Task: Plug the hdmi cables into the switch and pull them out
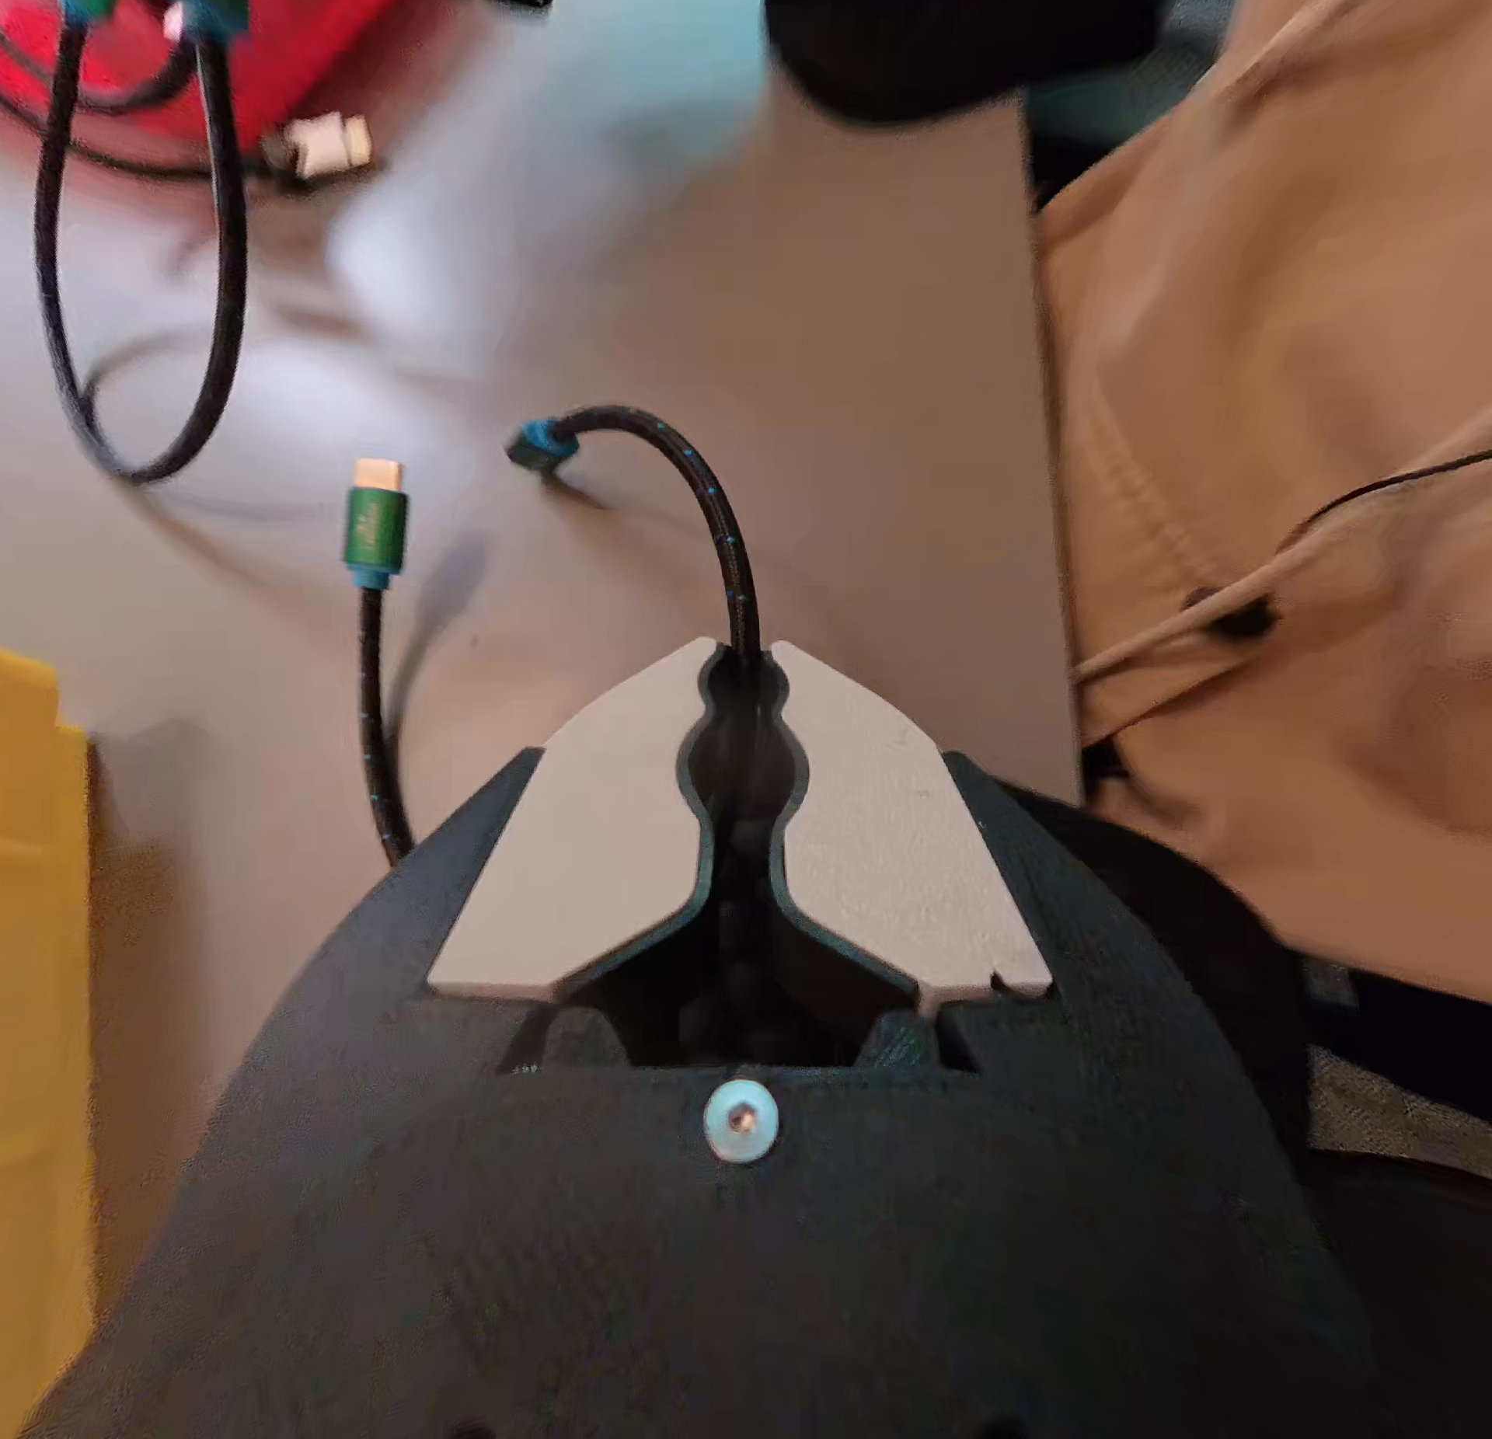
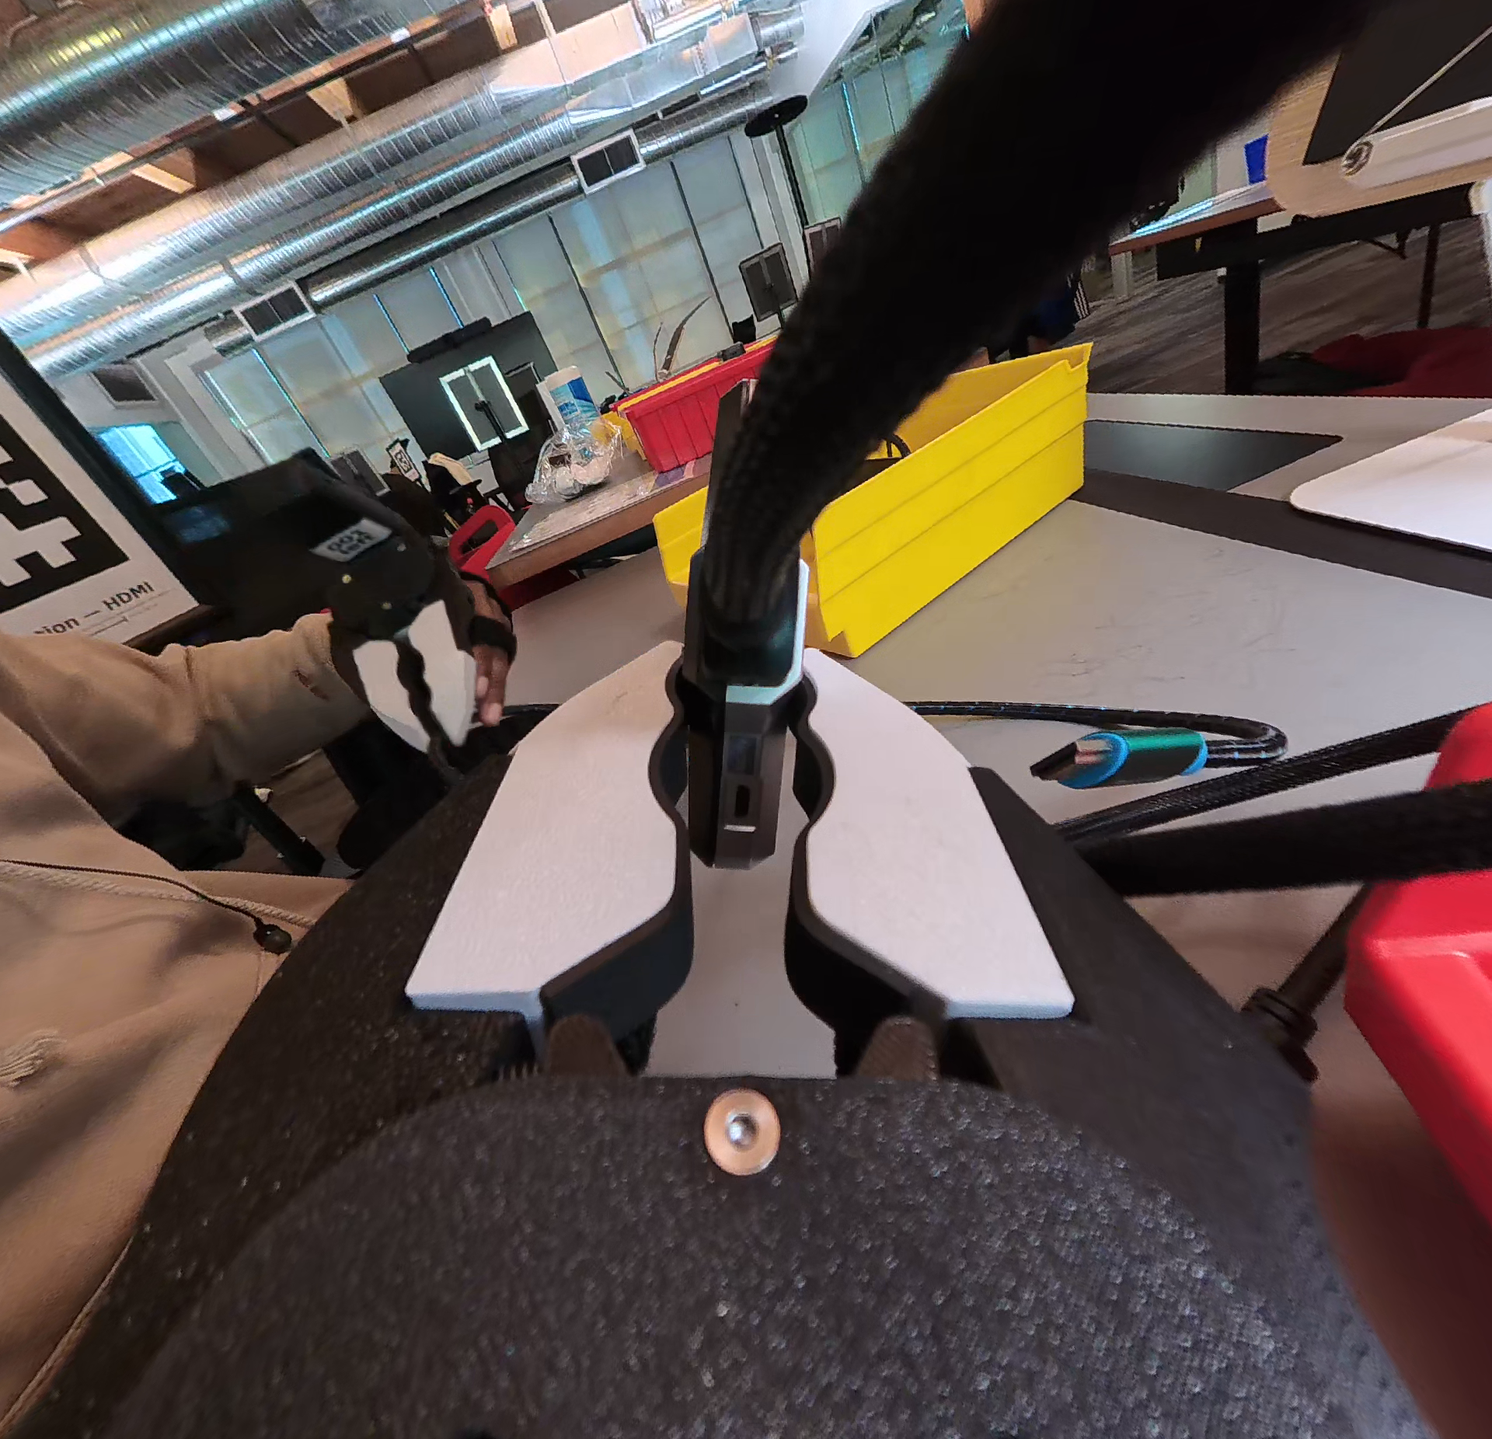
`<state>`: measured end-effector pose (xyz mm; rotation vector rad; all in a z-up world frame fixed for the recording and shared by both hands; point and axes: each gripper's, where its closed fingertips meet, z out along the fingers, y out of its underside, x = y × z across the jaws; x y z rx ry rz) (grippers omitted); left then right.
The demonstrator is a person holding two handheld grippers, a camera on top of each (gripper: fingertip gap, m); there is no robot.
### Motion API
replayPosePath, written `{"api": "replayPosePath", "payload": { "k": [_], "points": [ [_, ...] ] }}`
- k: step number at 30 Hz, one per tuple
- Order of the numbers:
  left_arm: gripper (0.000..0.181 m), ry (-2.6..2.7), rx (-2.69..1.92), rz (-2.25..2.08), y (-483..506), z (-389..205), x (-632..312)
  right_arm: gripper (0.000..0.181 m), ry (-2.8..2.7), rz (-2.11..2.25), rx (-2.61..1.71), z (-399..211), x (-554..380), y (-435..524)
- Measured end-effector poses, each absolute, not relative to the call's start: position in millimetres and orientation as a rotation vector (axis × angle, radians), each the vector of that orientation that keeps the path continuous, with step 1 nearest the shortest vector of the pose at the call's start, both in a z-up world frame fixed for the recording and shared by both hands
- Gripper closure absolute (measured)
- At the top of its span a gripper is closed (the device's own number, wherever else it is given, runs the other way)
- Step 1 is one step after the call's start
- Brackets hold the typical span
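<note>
Grey tabletop (image 2: 1130, 617): my right gripper (image 2: 739, 686) clamps the switch (image 2: 739, 762), my left gripper (image 1: 743, 657) pinches a cable (image 1: 718, 528) behind its plug (image 1: 542, 449), apparently unseated; I should regrip nearer the plug before aligning.

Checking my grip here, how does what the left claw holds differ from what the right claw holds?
The left claw is shut on a thin braided cable, well behind its blue-collared plug, which curves away over the table. The right claw is shut on the switch, a rigid black box standing upright, with thick cables rising from its top. Both are pinched between the white fingers.
</note>
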<state>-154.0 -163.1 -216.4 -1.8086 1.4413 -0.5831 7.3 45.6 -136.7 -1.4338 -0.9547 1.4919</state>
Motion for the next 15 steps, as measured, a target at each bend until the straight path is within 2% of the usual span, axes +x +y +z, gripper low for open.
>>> {"api": "replayPosePath", "payload": {
  "k": [5,12,15],
  "points": [
    [0.173,1.455,-1.913,-0.374,-138.1,-240.3,-171.8,0.16,-0.965,1.515,-1.418,-136.7,7.0,42.2],
    [0.145,1.114,-2.144,-0.647,-104.8,-230.5,-145.4,0.16,-1.028,1.564,-1.392,-139.2,5.4,32.0],
    [0.142,0.868,-2.232,-0.664,-68.8,-231.6,-130.6,0.16,-1.046,1.558,-1.405,-143.7,4.1,31.5]
  ]
}}
